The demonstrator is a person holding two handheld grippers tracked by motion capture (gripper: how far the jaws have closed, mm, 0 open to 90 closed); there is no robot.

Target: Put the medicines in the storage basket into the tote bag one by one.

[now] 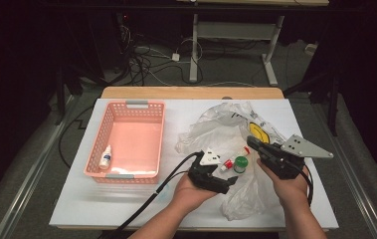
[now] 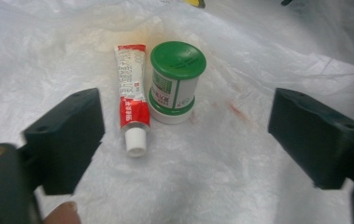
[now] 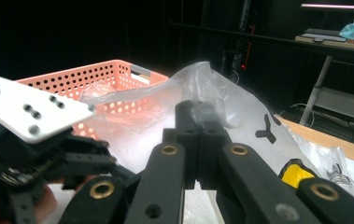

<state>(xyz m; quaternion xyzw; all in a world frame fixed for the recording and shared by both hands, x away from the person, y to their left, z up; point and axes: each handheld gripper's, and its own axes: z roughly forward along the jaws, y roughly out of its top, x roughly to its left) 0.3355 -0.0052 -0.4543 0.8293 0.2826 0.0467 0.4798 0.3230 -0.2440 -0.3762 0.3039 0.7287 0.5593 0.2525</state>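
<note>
Left gripper (image 2: 186, 135) stands with its jaws wide apart and nothing between them, just short of a red-and-white tube (image 2: 132, 98) and a green-lidded jar (image 2: 174, 81) lying side by side on the plastic bag (image 2: 240, 177); their print is too small to read. Far left, the pink basket (image 1: 101, 134) holds a small bottle (image 1: 106, 157). Right gripper (image 3: 201, 122) is clamped on a fold of the bag.

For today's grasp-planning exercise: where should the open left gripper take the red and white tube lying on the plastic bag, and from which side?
Probably across the tube's flat middle from above, jaws spanning its width; the green-lidded jar crowds one side.
</note>
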